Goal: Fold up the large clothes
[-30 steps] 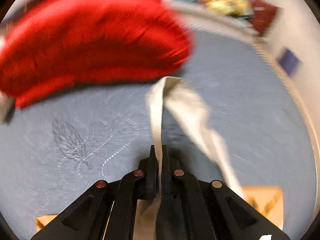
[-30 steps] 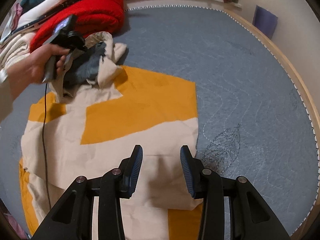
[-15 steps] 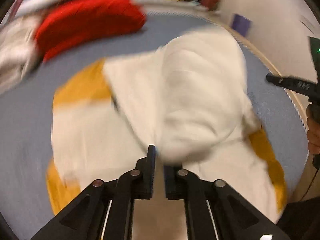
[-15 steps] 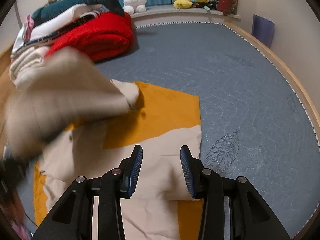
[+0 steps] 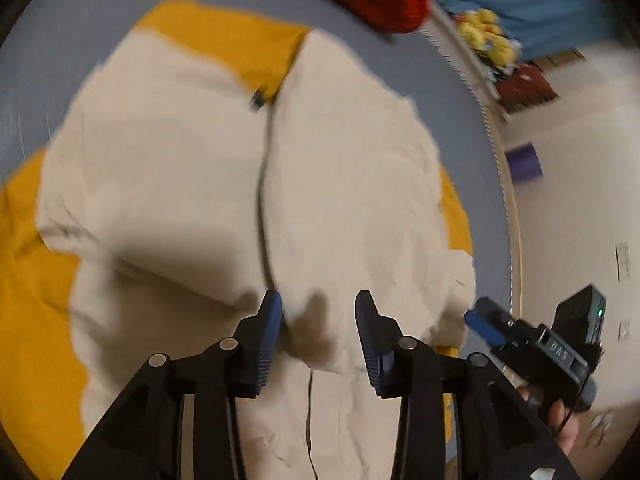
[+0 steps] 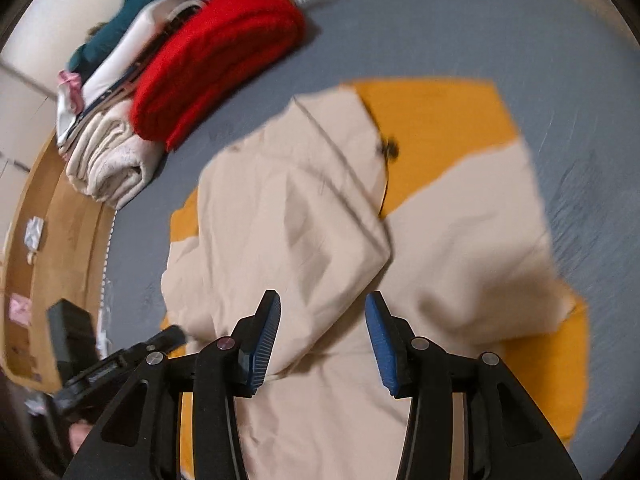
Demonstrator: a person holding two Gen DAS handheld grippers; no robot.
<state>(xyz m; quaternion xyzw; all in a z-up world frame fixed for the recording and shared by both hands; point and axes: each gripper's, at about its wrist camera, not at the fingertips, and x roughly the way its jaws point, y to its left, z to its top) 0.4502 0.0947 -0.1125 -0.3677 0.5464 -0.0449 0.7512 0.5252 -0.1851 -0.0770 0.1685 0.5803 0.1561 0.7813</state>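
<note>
Cream cloth fills the near ground: the cream-and-orange garment lies spread on the grey-blue mat, a folded flap now draped over its middle. 1 second ago the left gripper pinched a strip of it; now its jaws stand spread and empty, so that fold looks released and laid. The right gripper hovers with jaws spread too, the flap's corner just beyond both. Farther off, near the mat's far edge, sits a red folded pile.
</note>
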